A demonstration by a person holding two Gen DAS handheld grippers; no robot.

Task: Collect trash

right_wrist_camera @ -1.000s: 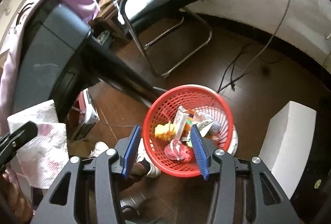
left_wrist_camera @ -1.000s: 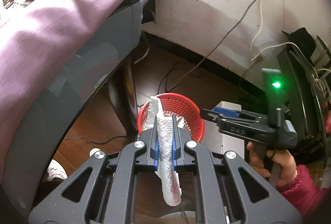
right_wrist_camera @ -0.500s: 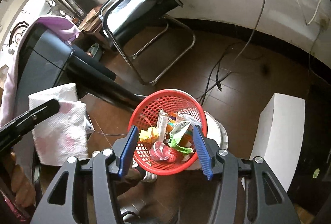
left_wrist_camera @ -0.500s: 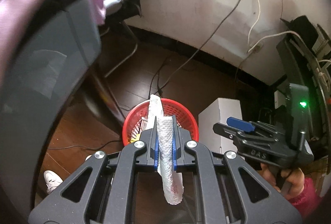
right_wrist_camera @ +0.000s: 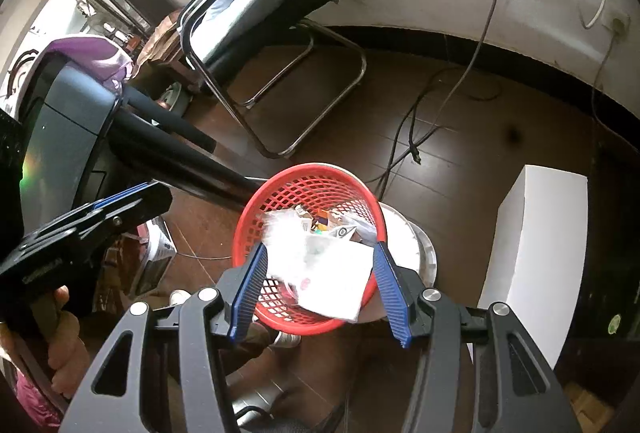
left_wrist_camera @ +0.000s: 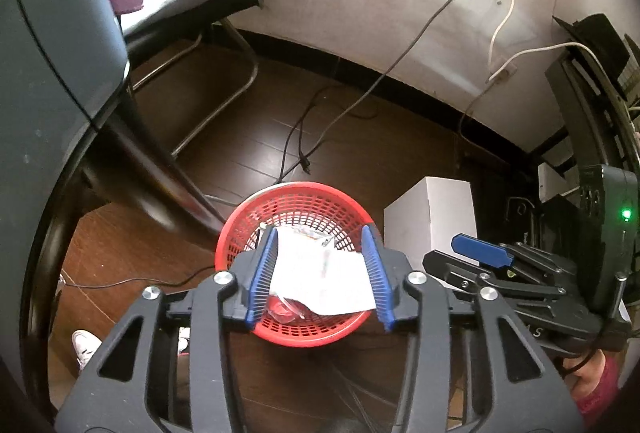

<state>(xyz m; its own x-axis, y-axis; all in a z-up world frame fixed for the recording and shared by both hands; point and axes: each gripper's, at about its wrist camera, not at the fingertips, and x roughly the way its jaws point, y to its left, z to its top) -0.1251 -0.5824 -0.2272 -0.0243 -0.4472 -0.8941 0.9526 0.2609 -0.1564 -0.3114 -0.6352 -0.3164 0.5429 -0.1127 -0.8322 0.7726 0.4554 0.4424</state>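
Note:
A red mesh basket [left_wrist_camera: 296, 189] [right_wrist_camera: 312, 169] stands on the brown floor, holding several wrappers. A white paper towel [left_wrist_camera: 320, 281] [right_wrist_camera: 324, 273] with a pink stain lies loose on top of the trash, blurred in the right wrist view. My left gripper [left_wrist_camera: 318, 233] hangs over the basket with its jaws opening; the towel shows between them from above, but the pads do not touch it. It also shows at the left of the right wrist view as the left gripper [right_wrist_camera: 100, 217]. My right gripper [right_wrist_camera: 320, 248] [left_wrist_camera: 480, 253] hovers open and empty over the same basket.
A white box [left_wrist_camera: 432, 217] [right_wrist_camera: 536, 249] stands right of the basket. A grey table [left_wrist_camera: 52, 93] and its dark leg lie to the left, a metal-framed chair [right_wrist_camera: 248, 13] behind. Cables [left_wrist_camera: 304, 153] trail across the floor. A white shoe [left_wrist_camera: 86, 345] is at lower left.
The left gripper moved over the basket, opened and let go of the paper towel, which now lies in the basket. The right gripper barely shifted.

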